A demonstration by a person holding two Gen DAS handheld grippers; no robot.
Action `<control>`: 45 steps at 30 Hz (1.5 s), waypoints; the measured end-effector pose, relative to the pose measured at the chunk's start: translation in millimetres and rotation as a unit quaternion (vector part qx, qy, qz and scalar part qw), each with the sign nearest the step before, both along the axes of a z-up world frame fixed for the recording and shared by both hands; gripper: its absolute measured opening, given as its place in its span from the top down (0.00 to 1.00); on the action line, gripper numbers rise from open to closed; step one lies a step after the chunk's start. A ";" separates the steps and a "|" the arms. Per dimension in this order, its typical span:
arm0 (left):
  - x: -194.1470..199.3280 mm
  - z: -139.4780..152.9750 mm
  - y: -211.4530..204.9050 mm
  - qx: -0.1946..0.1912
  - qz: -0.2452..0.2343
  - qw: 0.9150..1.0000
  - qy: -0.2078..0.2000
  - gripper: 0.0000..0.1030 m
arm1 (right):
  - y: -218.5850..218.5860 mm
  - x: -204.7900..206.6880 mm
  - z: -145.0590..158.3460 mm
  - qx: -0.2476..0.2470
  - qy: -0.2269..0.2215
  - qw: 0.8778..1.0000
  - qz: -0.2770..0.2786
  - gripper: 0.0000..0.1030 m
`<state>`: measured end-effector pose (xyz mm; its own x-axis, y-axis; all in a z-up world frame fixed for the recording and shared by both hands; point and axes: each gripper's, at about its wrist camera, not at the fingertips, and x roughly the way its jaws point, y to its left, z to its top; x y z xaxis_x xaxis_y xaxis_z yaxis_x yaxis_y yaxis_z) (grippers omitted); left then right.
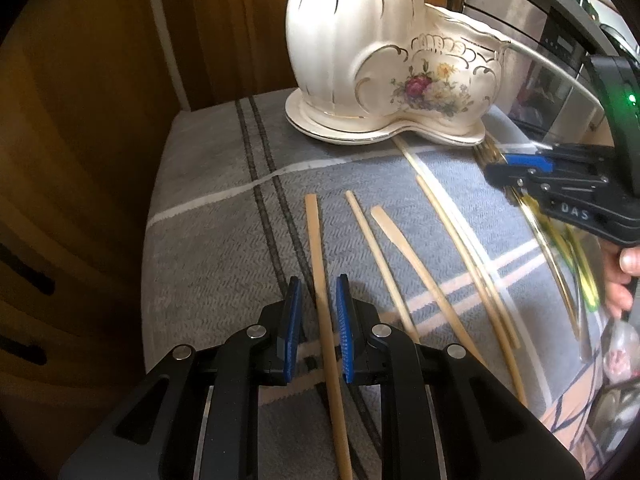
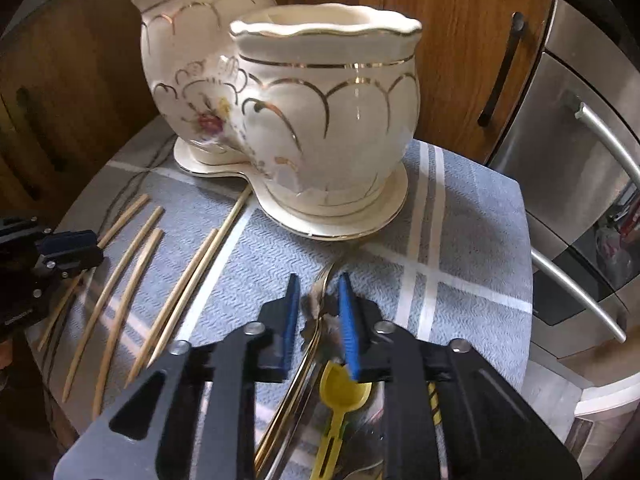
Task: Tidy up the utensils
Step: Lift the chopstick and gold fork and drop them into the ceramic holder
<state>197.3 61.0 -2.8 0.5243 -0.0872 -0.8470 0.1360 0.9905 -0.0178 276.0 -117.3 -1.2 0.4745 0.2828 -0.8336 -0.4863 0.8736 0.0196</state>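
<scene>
On the cloth-covered worktop (image 1: pixel 224 216), toward its left edge, the left gripper (image 1: pixel 318 326) hangs low with its jaws parted and unclenched on either side of the leftmost stick (image 1: pixel 320 276), the blue pads (image 1: pixel 293 320) flanking it without a visible pinch. Just right of that stick lie two more sticks (image 1: pixel 384 256), fanned apart, then a pair of long skewers (image 1: pixel 456 232) running side by side toward the ceramic holder (image 1: pixel 384 60) at the back edge, one skewer tip reaching under its base. Further right, near the right edge, the right gripper (image 2: pixel 318 320) has its jaws open around a gold-trimmed fork (image 2: pixel 310 344); whether a pad touches it is unclear. A yellow spoon (image 2: pixel 344 390) lies just beside the fork, under the right finger. A steel fridge (image 2: pixel 580 184) stands beyond the right edge.
</scene>
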 end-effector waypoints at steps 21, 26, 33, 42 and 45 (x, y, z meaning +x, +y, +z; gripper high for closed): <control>40.9 -0.2 -8.7 0.057 -0.071 0.991 0.102 0.94 | -37.7 9.2 47.6 0.079 0.017 0.997 0.006 0.96; 30.6 1.9 2.0 0.022 -0.050 0.996 0.067 0.94 | -38.7 -9.0 60.5 0.097 0.004 0.995 0.017 0.97; 12.5 65.0 8.7 -0.024 -0.051 0.997 -0.045 0.94 | -38.0 -29.9 101.8 0.109 -0.074 0.991 0.021 0.97; -14.4 156.9 2.6 -0.072 -0.034 0.979 -0.185 0.94 | -44.5 -26.4 145.7 0.129 -0.151 0.980 0.001 0.97; -1.7 175.2 6.8 -0.081 -0.024 0.974 -0.209 0.94 | -47.9 -20.9 165.6 0.137 -0.167 0.976 -0.004 0.97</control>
